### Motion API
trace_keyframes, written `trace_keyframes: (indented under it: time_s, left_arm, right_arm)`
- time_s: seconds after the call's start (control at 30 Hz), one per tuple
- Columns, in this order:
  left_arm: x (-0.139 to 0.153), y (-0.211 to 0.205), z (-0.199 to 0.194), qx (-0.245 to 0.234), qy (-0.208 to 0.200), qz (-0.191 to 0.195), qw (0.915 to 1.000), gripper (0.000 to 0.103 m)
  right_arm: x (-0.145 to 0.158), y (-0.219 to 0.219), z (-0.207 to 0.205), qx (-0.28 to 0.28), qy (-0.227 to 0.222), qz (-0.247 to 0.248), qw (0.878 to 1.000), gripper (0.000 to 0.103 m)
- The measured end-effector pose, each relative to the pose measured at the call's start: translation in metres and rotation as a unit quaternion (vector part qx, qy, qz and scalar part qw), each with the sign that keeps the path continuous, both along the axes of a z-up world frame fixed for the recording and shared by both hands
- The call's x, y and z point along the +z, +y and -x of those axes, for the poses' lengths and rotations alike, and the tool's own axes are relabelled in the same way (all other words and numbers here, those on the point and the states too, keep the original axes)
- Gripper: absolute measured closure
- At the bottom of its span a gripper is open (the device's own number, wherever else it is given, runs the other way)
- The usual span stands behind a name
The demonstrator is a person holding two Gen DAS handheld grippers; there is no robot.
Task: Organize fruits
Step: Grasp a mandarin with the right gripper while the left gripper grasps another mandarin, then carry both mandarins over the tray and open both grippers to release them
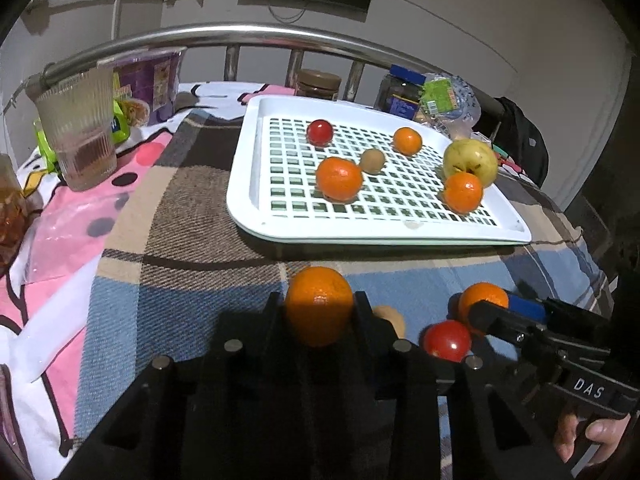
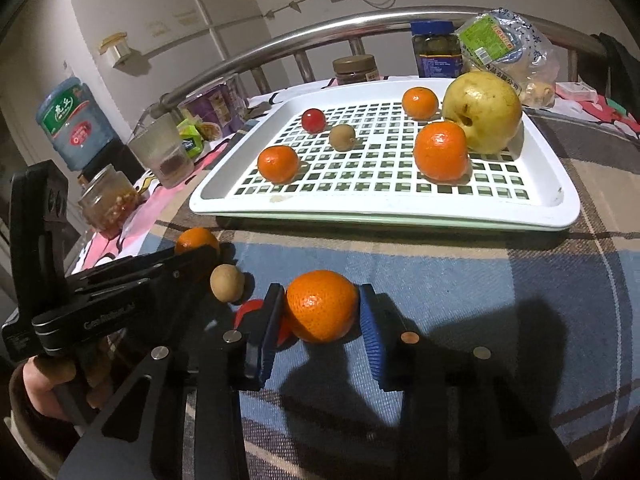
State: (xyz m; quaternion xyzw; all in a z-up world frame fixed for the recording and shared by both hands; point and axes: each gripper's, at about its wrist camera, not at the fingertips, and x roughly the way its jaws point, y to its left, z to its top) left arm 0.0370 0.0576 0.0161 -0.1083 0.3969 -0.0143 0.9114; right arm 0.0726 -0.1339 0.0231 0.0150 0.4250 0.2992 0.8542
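Note:
In the left wrist view my left gripper (image 1: 320, 300) is shut on an orange (image 1: 319, 320) that rests on the plaid cloth. My right gripper (image 2: 321, 296), with blue pads (image 2: 370, 332), is shut on a second orange (image 2: 321, 312) just to the right. Between the two lie a red tomato (image 1: 447, 340) and a small brown fruit (image 2: 227, 282). Behind them the white slotted tray (image 2: 560, 200) holds three oranges, a small tomato (image 2: 313, 120), a brown kiwi-like fruit (image 2: 342, 137) and a yellow-green apple (image 2: 482, 110).
A ribbed glass (image 1: 78, 136) and a jar (image 2: 107, 200) stand on the pink cloth at the left. Jars (image 2: 436, 48) and a bagged item (image 2: 508, 52) line the steel rail (image 1: 224, 34) behind the tray. A hand (image 2: 44, 384) holds the left gripper's handle.

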Motion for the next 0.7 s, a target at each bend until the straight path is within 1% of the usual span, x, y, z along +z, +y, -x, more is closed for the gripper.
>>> trace_keyframes:
  time_s: [0.1, 0.27, 0.47, 0.57, 0.7]
  left_arm:
    - [0.006, -0.006, 0.006, -0.002, -0.008, -0.012, 0.9999, 0.067]
    - [0.019, -0.016, 0.020, -0.013, -0.022, -0.013, 0.9996, 0.067]
    - [0.036, -0.026, 0.031, -0.026, -0.039, -0.018, 0.9987, 0.067]
    - [0.047, -0.028, 0.031, -0.030, -0.049, -0.023, 0.9981, 0.067]
    - [0.063, -0.029, 0.028, -0.031, -0.064, -0.034, 0.9968, 0.067]
  right_arm:
    - [0.008, -0.007, 0.007, -0.004, -0.015, -0.005, 1.000, 0.067]
    - [0.019, -0.022, 0.019, -0.009, -0.027, -0.018, 0.999, 0.067]
    - [0.034, -0.042, 0.028, -0.019, -0.043, -0.019, 0.999, 0.067]
    - [0.043, -0.049, 0.028, -0.021, -0.052, -0.020, 0.998, 0.067]
    - [0.061, -0.059, 0.021, -0.028, -0.062, -0.034, 0.997, 0.067]
